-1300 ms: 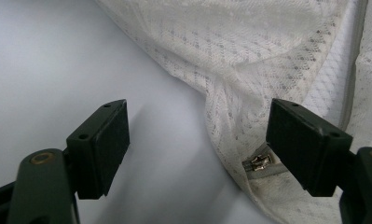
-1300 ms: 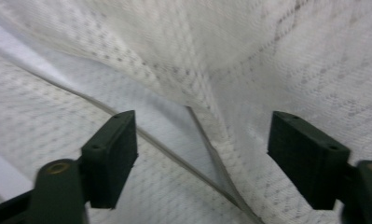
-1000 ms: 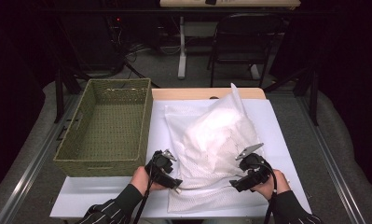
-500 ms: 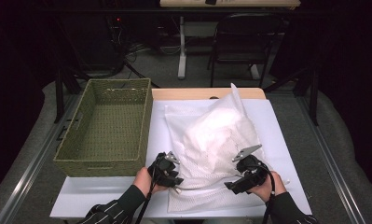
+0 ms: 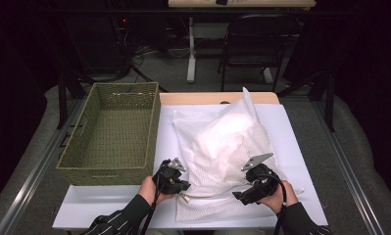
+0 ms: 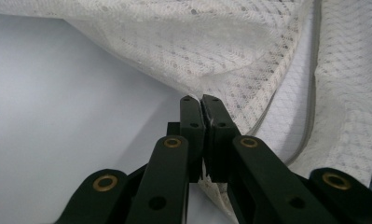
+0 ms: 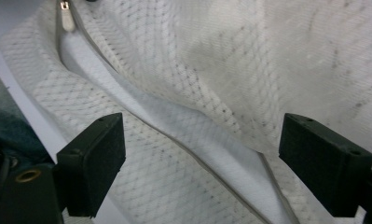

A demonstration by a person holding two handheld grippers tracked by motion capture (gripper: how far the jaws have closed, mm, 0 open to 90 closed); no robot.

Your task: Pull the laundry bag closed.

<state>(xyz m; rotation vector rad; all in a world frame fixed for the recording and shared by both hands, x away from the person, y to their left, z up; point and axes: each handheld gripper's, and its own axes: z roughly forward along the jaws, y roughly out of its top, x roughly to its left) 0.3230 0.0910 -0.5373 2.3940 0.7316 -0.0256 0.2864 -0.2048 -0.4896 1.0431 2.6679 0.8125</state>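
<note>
White mesh bag (image 5: pixel 227 152), soft and rumpled, diamond-knit weave, lying on a smooth pale sheet (image 5: pixel 301 147) over the table, right of a woven olive basket (image 5: pixel 109 132) with straight walls and a rectangular mouth. Along the bag's near edge, a grey zip (image 7: pixel 211 168) running as a thin seam, with a metal pull (image 7: pixel 65 8) at its far end.

Left gripper (image 6: pixel 202 100): black hinged jaws with brass rivets, just closed, pressed together on a fold of the bag's edge; mesh pinched between the pads in the left gripper view, lifting away from the sheet above them. From the high view, same gripper (image 5: pixel 181 188) at the bag's near left corner, pinch itself too small to make out.

Right gripper (image 7: pixel 202 154): jaws spread wide, blocky black pads either side of the zip opening, mesh lip and white inner layer between them, pads not pressing. In the high view, this gripper (image 5: pixel 244 196) at the bag's near right part, grey three-cornered plate on top.

Bag's contents hidden under the weave; only a bulge in the high view. Basket's near wall in shadow. Hands partly cut off at the bottom edge of the high view, dark sleeves below them.
</note>
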